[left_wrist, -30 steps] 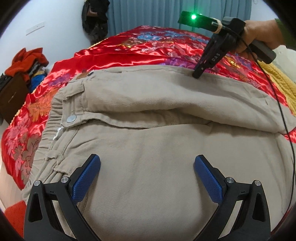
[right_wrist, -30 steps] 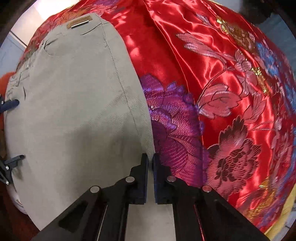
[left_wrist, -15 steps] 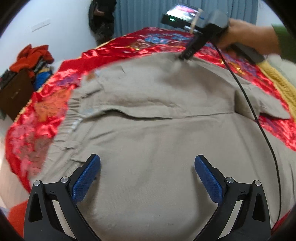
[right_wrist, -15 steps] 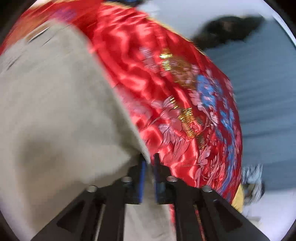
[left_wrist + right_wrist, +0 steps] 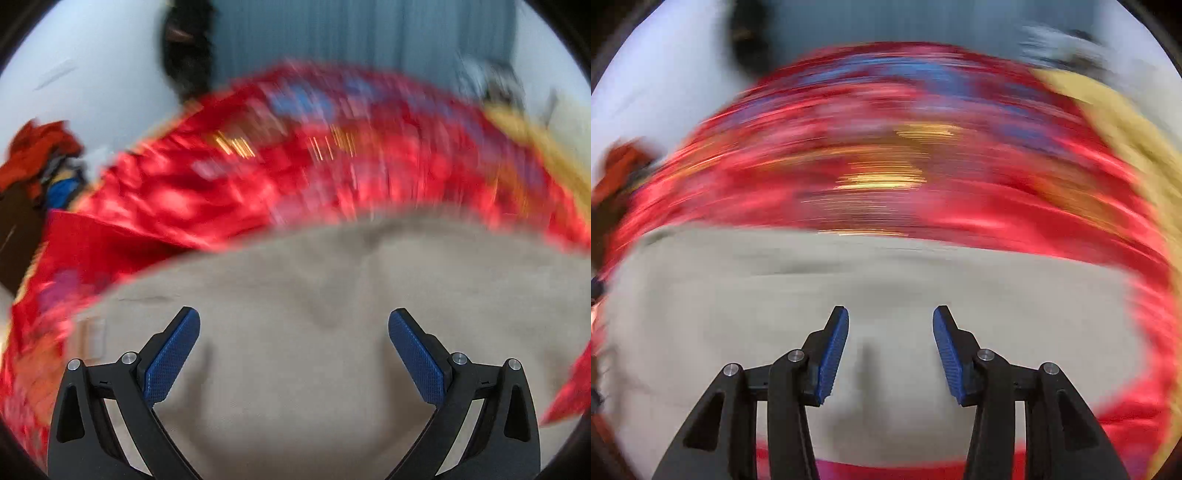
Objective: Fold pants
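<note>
Pants (image 5: 332, 369) lay spread on the red bedspread (image 5: 221, 192), blurred. Left claw (image 5: 293, 354) gaped wide above them, gripping nothing. Right claw (image 5: 890, 350) had just been opening, nothing between its jaws.

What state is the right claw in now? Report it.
Open. The right claw has just been opening; its blue pads stand apart above the beige twill pants, with no fabric pinched between them.

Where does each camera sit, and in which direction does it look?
Left wrist: on the left gripper, looking forward and down over beige pants; open blue-padded fingers show.
Right wrist: on the right gripper, looking down over the pants; its jaws have just been opening, nothing between.
Shared: pants, red floral bedspread, blue curtain.
</note>
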Available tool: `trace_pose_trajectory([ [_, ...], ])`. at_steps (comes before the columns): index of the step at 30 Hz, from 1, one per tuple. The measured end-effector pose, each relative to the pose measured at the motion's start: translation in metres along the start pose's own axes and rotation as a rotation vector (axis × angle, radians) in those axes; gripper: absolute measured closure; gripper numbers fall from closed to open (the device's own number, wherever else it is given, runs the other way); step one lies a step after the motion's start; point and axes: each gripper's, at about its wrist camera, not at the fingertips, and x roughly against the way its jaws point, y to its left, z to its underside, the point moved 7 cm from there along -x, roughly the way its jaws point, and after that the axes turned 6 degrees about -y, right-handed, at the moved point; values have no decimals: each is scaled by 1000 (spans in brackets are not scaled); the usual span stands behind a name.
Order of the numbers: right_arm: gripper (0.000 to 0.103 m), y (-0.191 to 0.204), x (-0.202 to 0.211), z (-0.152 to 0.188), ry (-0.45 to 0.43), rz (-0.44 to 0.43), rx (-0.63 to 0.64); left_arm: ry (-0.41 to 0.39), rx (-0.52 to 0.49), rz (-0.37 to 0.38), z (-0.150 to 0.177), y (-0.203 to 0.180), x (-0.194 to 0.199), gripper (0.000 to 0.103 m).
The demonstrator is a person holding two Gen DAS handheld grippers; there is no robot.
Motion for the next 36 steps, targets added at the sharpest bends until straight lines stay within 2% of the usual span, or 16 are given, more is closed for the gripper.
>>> trace_pose_trajectory([
  [2,54,-92,-13,-2,58,66,-143,31,-42,38,18,-6,-18,1],
  [4,54,-152,-25,-2,100,29,-303,-19,-47,56,24,-6,-14,1],
  [10,54,-162,-88,-17,152,-105,-273,-45,-41,63,31,-5,-11,1],
  [11,57,-159,-94,-10,176,-138,-252,-47,-37,66,31,-4,-10,1],
  [12,89,-148,-105,-8,207,-151,-198,-49,-36,67,32,-3,-9,1],
  [15,102,-129,-94,-47,77,90,152,-58,-40,59,25,-4,-14,1],
  [18,102,-135,-73,-96,-125,278,169,-63,-66,31,25,-6,-16,1],
  [20,98,-147,-84,-99,-109,402,130,-65,-63,34,25,-6,-16,1],
  [22,76,-153,-99,-84,-10,419,73,-66,-64,33,25,-6,-16,1],
  [24,75,-134,-84,-76,-93,286,-43,-69,-64,32,25,-6,-17,1],
  [26,71,-91,-66,-67,-146,25,-140,-69,-67,28,25,-7,-17,1],
  [29,37,1,-53,-26,-13,-479,-184,-62,-81,6,24,-7,-17,1],
  [30,37,25,-52,-9,34,-512,-136,-60,-86,-5,24,-8,-17,1],
  [31,37,38,-54,3,67,-499,-83,-56,-95,-27,23,-10,-16,1],
  [33,40,40,-67,40,163,-288,92,-41,-122,-81,20,-13,-12,1],
  [36,40,-28,-22,50,41,22,137,-6,-152,-228,13,-12,12,2],
])
